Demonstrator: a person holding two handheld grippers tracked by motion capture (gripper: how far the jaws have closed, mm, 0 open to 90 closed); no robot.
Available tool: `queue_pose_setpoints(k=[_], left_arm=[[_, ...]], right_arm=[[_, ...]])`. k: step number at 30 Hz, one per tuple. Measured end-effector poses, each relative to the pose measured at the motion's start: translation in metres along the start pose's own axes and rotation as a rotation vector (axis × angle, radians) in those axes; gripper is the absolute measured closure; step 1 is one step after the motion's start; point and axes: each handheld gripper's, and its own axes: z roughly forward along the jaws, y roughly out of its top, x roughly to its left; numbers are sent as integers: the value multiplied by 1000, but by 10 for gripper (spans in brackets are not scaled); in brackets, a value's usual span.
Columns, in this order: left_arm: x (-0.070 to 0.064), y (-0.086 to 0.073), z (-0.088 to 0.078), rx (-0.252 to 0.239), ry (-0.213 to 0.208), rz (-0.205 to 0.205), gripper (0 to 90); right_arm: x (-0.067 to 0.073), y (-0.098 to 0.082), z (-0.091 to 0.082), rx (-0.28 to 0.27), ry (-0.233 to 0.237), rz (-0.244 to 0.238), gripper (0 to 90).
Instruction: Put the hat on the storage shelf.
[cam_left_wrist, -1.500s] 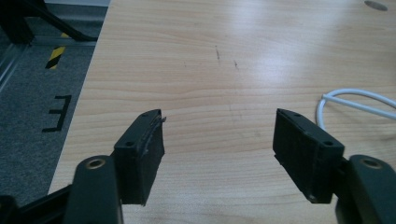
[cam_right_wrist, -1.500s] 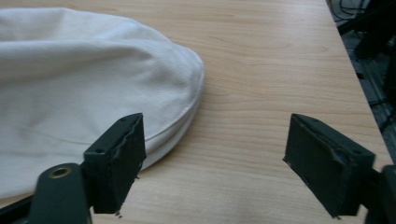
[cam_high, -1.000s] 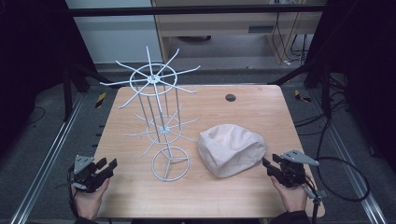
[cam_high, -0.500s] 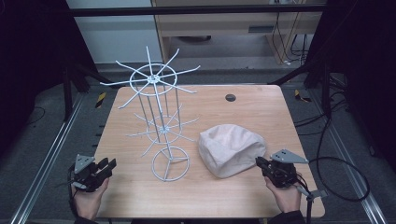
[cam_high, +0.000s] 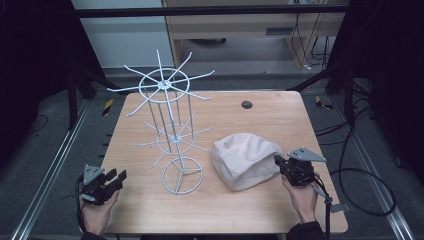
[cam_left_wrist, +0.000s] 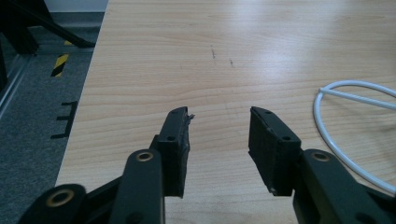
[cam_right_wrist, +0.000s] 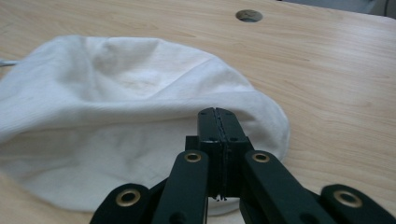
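2 grippers: right gripper closed against cloth cap, left gripper apart.

The cloth cap is pale beige seen from the high view, near white with faint greyish creases in the right gripper view; the wire rack is white all over; the tabletop is light wood with fine streaked grain and one dark round hole; both claws, left claw and right claw, are black with brass-coloured rivets; the floor is dark grey with a yellow-and-black striped marker
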Motion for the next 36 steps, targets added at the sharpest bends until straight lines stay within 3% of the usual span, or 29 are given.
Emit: queue_pose_setpoints(k=[8,17,24,27,36], left_arm=[[2,-1,3,-8,15,2,509],[3,-1,5,-6,6,10,484],[2,-1,5,-10,5,15,481],[2,-1,5,-5,2,19,481],[2,-1,5,-9,-1,22,481]], right_arm=[[-15,11,24,-8,-59,45,900],[-28,17,41,-34,-34,96,900],[-24,19,57,-15,-16,78,900],[-26,16,64,27,-27,60,900],[-26,13,56,109,-32,8,900]])
